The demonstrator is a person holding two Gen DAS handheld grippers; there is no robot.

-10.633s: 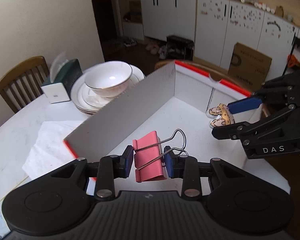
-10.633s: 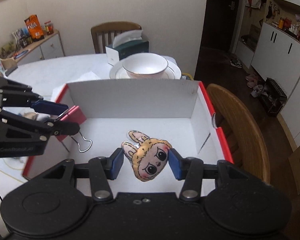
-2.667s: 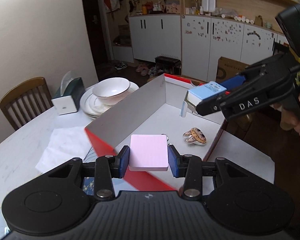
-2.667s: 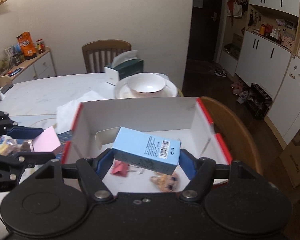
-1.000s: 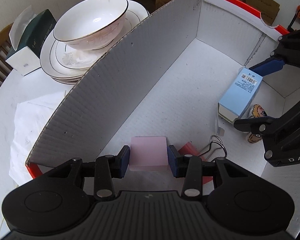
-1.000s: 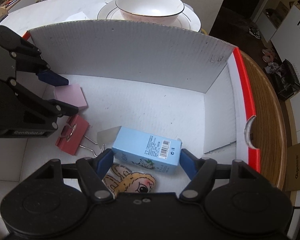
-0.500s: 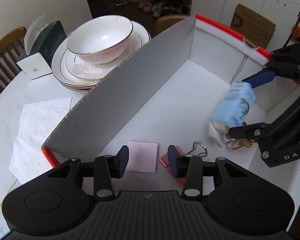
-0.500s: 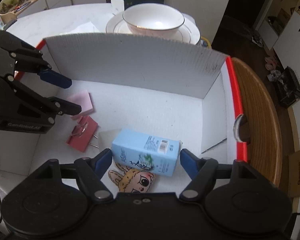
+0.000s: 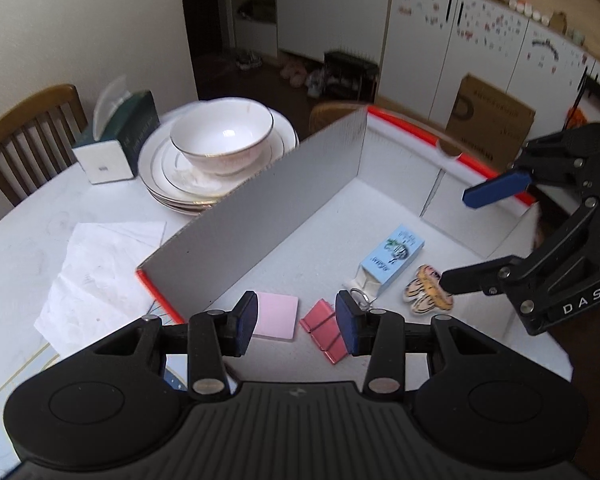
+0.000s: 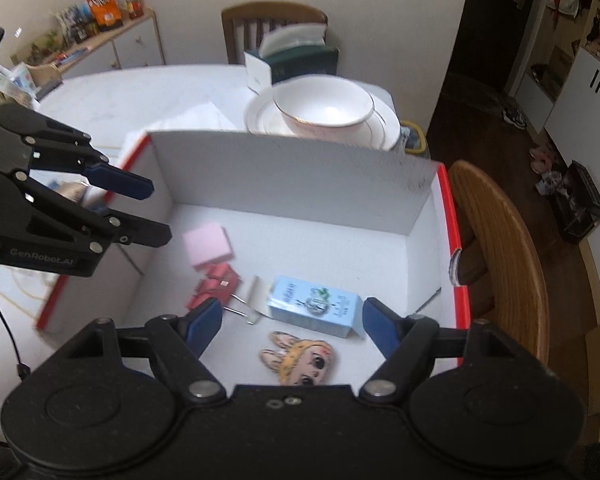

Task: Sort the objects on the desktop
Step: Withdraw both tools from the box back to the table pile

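Not much readable text here. The right gripper (image 9: 456, 240) has "DAS" in pale capitals on its black body, clear in the left wrist view. The left gripper (image 10: 156, 212) has "GenRobot.AI" printed along its side, seen from the right wrist camera. The blue carton (image 10: 314, 306) has printing and a small picture on it, but it's too blurry to read. The brown cardboard box (image 9: 490, 128) against the cupboards has faint lettering that can't be made out either.

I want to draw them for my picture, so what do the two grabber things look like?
Both are black plastic with blue pads on the jaws and silver screws. The left gripper has GenRobot.AI printed in pale letters on its side, and a thin black cable hangs by it. The right gripper has DAS on its side.
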